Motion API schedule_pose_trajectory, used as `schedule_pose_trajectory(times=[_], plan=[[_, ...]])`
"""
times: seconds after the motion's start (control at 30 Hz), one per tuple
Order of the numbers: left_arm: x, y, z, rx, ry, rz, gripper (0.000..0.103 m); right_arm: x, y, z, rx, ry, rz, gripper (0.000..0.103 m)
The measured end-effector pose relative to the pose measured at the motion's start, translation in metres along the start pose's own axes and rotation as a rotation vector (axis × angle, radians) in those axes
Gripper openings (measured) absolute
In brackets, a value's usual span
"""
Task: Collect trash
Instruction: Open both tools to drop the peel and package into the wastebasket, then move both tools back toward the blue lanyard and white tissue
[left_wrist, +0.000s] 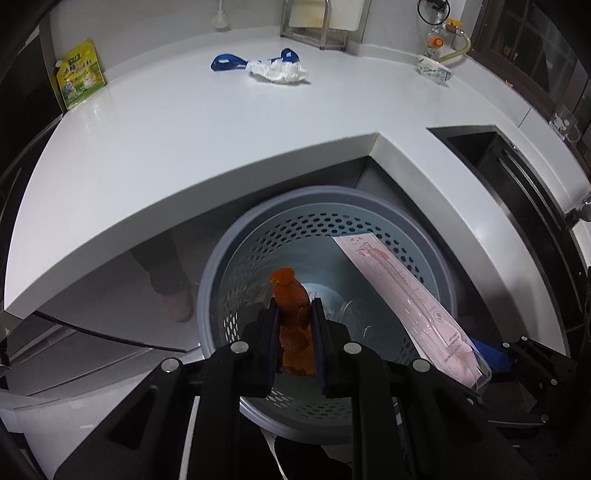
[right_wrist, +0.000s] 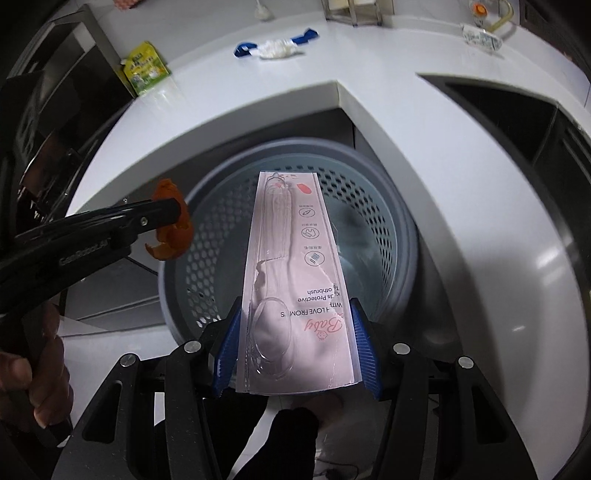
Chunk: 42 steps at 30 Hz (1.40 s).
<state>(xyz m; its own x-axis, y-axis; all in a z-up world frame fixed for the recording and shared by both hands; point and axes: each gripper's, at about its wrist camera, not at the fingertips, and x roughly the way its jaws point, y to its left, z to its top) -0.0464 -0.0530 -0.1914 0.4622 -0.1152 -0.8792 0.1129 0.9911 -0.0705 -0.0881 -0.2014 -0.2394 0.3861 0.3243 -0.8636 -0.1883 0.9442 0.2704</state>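
A grey perforated trash basket (left_wrist: 229, 258) stands on the floor below the counter corner; it also shows in the right wrist view (right_wrist: 399, 221). My left gripper (left_wrist: 294, 314) is shut on an orange peel (left_wrist: 291, 306) and holds it over the basket's mouth; the peel also shows in the right wrist view (right_wrist: 173, 229). My right gripper (right_wrist: 295, 332) is shut on a pink toothbrush package (right_wrist: 295, 266), held over the basket; the package also shows in the left wrist view (left_wrist: 406, 299).
On the white counter (left_wrist: 184, 140) lie a crumpled tissue with blue strap (left_wrist: 277, 70), a yellow-green pouch (left_wrist: 79, 74) at the left and a crumpled wrapper (left_wrist: 436, 70) at the back right. A dark sink (left_wrist: 487, 151) is on the right.
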Motion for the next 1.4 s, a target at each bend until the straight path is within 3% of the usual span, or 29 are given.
schedule_pose_trajectory(times=[0.3,0.4,0.5,0.53,0.97,1.2,1.4], plan=[[0.014,0.005,0.000,-0.014,0.027,0.010,0.020,0.018,0.005,0.003,-0.001,0.030,-0.005,0.053],[0.012,0.007,0.000,-0.021,0.020,-0.002,0.032,0.021,0.006,0.003,0.000,0.043,-0.007,0.057],[0.006,0.009,0.000,-0.026,-0.003,0.010,0.052,0.022,0.004,0.002,0.010,0.048,-0.009,0.060],[0.005,0.011,0.000,-0.029,-0.009,0.013,0.055,0.023,0.002,0.002,0.018,0.051,-0.007,0.060],[-0.005,0.024,0.001,-0.058,0.008,0.042,0.062,0.014,-0.006,0.007,0.059,0.025,0.016,0.060],[-0.024,0.026,0.017,-0.065,-0.028,0.060,0.064,-0.007,-0.003,0.013,0.045,-0.012,0.027,0.060],[-0.047,0.023,0.035,-0.064,-0.095,0.073,0.073,-0.029,-0.003,0.024,0.021,-0.058,0.028,0.060]])
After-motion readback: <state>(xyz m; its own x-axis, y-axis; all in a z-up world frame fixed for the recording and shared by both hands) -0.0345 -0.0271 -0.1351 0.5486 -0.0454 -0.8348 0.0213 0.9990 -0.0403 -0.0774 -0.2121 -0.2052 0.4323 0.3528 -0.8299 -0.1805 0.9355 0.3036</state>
